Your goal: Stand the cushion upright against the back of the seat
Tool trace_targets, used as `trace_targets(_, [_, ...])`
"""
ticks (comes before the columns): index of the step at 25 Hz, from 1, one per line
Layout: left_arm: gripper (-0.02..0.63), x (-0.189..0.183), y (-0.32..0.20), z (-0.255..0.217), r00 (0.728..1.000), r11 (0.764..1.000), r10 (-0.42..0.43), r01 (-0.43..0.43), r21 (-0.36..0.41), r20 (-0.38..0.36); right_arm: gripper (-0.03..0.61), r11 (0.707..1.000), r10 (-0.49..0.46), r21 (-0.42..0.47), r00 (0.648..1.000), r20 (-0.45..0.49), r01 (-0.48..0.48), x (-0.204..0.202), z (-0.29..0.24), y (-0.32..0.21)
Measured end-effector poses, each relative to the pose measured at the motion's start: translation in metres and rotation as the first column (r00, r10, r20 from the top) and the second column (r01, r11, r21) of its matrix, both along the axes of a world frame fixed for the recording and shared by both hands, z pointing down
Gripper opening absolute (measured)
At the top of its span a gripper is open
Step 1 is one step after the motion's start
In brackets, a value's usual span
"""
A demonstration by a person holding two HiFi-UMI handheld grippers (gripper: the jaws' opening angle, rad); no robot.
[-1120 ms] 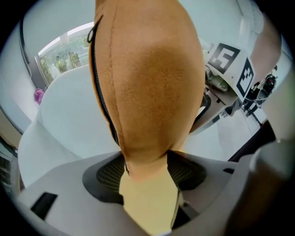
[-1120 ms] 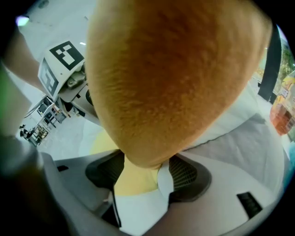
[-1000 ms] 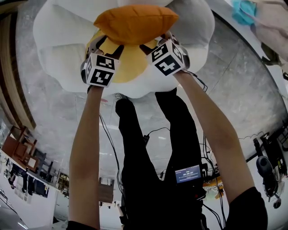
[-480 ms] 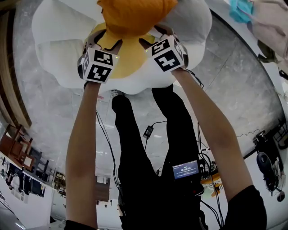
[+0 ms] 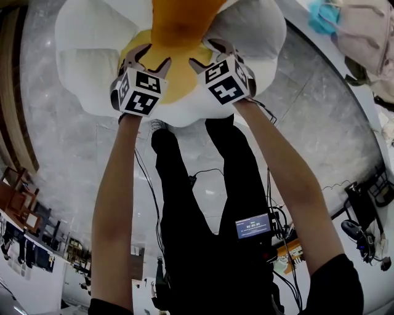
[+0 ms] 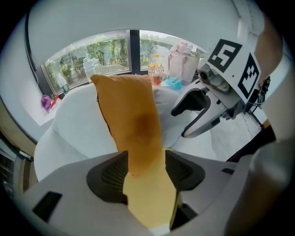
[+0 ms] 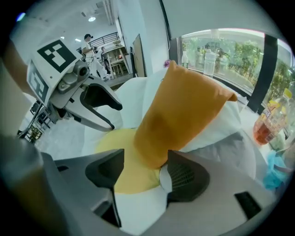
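Observation:
An orange cushion (image 5: 178,24) (image 6: 133,120) (image 7: 179,110) stands nearly upright on the yellow middle (image 5: 181,80) of a white egg-shaped seat (image 5: 92,67), leaning toward the white back. My left gripper (image 5: 152,56) (image 6: 145,173) (image 7: 114,117) is at the cushion's lower left end. Its jaws are closing with that end between them; the fabric reaches both pads and shows no pinch. At the lower right corner my right gripper (image 5: 206,52) (image 7: 145,173) (image 6: 182,122) is open. The corner rests on one pad (image 7: 182,177), and a gap shows at the other.
The seat sits on a grey marble floor (image 5: 320,104). The person's black-clad legs (image 5: 203,203) stand right in front of it, with cables trailing on the floor. A pink bag (image 5: 363,31) and a teal item (image 5: 320,15) lie at the far right. Wooden chairs (image 5: 12,197) stand left.
The cushion has tipped from lying flat on the seat to standing on its lower edge. Both grippers have risen with that edge.

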State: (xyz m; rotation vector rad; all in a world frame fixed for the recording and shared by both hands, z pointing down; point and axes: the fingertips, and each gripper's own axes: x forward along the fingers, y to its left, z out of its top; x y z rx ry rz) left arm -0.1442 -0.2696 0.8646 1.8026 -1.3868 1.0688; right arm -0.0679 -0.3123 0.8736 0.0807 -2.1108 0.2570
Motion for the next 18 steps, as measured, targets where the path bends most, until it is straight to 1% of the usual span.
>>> trace_targets(5, [0.254, 0.004, 0.009, -0.032, 1.0, 1.0, 0.011, -0.011, 0.008, -0.005, 0.308, 1.0, -0.005, 0.019, 1.0, -0.008, 0.005, 0.005, -0.03, 0.007])
trace_targets(9, [0.232, 0.008, 0.025, -0.067, 1.0, 1.0, 0.016, -0.015, 0.019, -0.016, 0.307, 1.0, 0.009, 0.015, 1.0, -0.03, -0.008, 0.024, -0.055, 0.023])
trace_targets(13, [0.206, 0.007, 0.045, -0.104, 0.999, 0.998, -0.024, 0.026, 0.049, -0.043, 0.307, 1.0, -0.013, 0.017, 0.998, -0.059, 0.014, 0.046, -0.086, 0.042])
trace_targets(15, [0.19, 0.005, 0.062, -0.122, 0.998, 0.998, -0.037, 0.039, 0.047, -0.054, 0.253, 1.0, -0.016, 0.011, 0.997, -0.07, 0.017, 0.054, -0.106, 0.054])
trace_targets(18, [0.16, 0.003, 0.087, -0.148, 0.996, 0.997, -0.062, 0.065, 0.034, -0.066, 0.221, 1.0, -0.007, -0.012, 0.998, -0.068, 0.006, 0.063, -0.14, 0.071])
